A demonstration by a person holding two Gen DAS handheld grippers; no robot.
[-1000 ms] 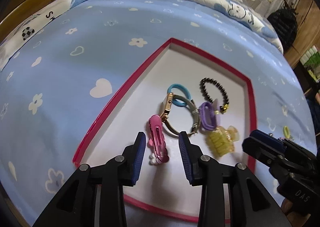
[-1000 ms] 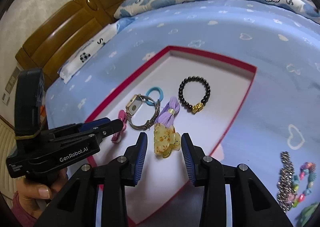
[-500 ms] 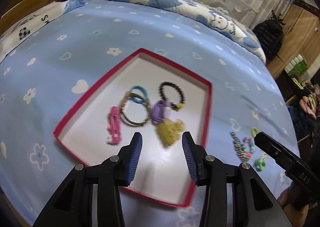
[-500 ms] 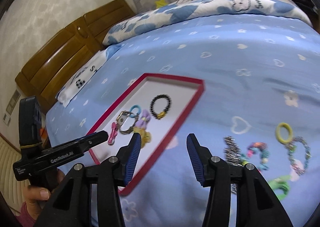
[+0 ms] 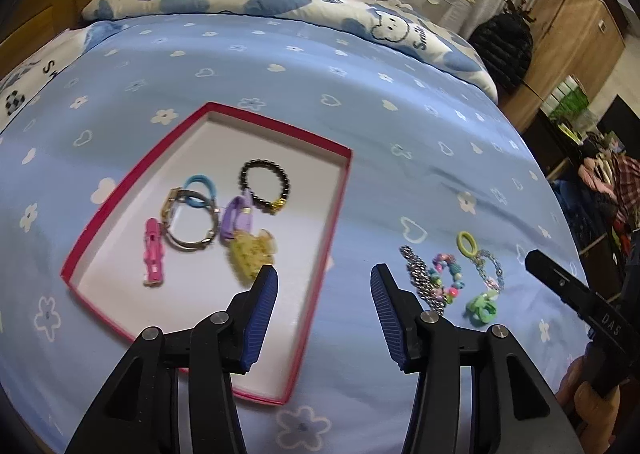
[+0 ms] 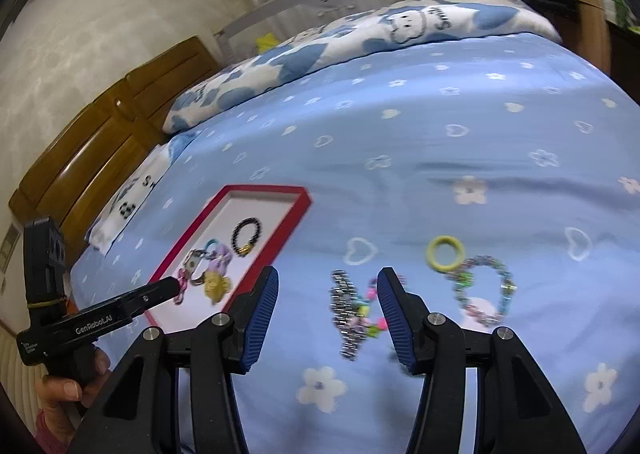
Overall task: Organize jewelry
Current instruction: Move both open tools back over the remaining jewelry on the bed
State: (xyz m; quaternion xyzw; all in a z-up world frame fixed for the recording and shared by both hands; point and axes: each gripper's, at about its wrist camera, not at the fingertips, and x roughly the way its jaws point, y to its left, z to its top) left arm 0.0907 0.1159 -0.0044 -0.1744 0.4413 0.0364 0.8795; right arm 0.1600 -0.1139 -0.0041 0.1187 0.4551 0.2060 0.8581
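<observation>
Both jewelry piles lie below the empty right gripper (image 6: 327, 308).

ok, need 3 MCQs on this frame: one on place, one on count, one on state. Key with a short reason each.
1. Where does the yellow ring lie?
A. in the red tray
B. on the blue bedsheet, outside the tray
C. between the right claw's fingers

2. How many items lie in the red tray?
A. three
B. six
C. nine

3. What is the left claw holding?
A. nothing, jaws apart
B. the pink clip
C. the black bead bracelet

Key: 1 B, the ring rests on the bedsheet right of the tray; 2 B, six pieces are countable in the left wrist view; 3 A, only sheet and tray edge show between its fingers.
</observation>
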